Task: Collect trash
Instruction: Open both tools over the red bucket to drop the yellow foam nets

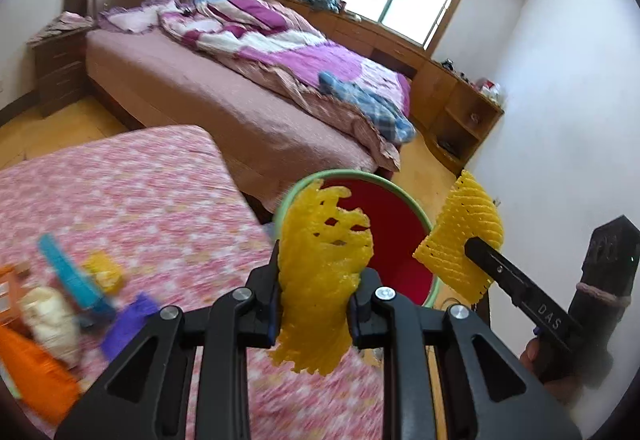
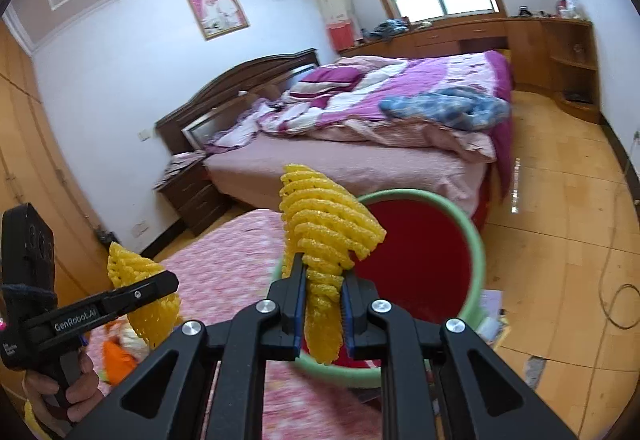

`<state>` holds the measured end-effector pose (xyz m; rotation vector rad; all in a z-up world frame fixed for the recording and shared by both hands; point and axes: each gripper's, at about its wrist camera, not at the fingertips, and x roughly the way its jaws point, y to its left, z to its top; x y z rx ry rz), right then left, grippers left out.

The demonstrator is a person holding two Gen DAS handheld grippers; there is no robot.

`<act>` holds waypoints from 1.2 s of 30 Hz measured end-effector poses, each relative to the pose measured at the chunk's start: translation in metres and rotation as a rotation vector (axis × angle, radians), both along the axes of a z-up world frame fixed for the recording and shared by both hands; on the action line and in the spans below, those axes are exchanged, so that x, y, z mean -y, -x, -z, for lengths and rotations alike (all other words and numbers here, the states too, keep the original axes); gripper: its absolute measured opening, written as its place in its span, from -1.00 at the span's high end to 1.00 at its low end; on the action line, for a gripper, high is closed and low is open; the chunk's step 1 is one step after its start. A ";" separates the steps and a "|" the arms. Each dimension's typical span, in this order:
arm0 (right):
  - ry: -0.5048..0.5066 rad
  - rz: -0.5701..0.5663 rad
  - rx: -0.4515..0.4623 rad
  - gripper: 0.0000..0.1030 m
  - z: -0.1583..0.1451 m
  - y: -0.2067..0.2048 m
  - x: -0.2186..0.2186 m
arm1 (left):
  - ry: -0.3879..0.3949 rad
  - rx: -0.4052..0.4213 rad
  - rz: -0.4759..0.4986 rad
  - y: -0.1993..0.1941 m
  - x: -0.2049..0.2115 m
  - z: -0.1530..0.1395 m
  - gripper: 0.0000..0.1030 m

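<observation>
My left gripper (image 1: pixel 316 296) is shut on a torn yellow foam net (image 1: pixel 320 272), held just in front of the green-rimmed bin with a red liner (image 1: pixel 394 224). My right gripper (image 2: pixel 323 296) is shut on a second yellow foam net (image 2: pixel 320 224), held over the near rim of the bin (image 2: pixel 478 240). The right gripper with its net (image 1: pixel 460 236) shows in the left wrist view, to the right of the bin. The left gripper with its net (image 2: pixel 140 292) shows at the left in the right wrist view.
The bin stands on the floor beside a pink floral mattress (image 1: pixel 132 200). Loose items lie on it at the left: a teal strip (image 1: pixel 68 272), an orange bag (image 1: pixel 28 368), a purple scrap (image 1: pixel 128 324). A big bed (image 1: pixel 240 80) is behind. Papers (image 2: pixel 492 316) and a cable (image 2: pixel 620 304) lie on the floor.
</observation>
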<state>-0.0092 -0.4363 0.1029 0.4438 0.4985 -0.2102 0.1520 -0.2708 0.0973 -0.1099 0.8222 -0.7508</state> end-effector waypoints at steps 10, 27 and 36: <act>-0.007 0.046 -0.083 0.59 0.041 -0.018 0.046 | -0.075 -0.027 0.081 -0.017 0.073 0.031 0.28; -0.028 0.042 -0.082 -0.01 0.050 -0.018 0.055 | -0.121 0.045 0.060 -0.011 0.080 0.029 -0.16; -0.004 0.025 -0.052 -0.10 0.031 -0.004 0.035 | -0.125 0.023 0.017 0.003 0.052 0.025 -0.16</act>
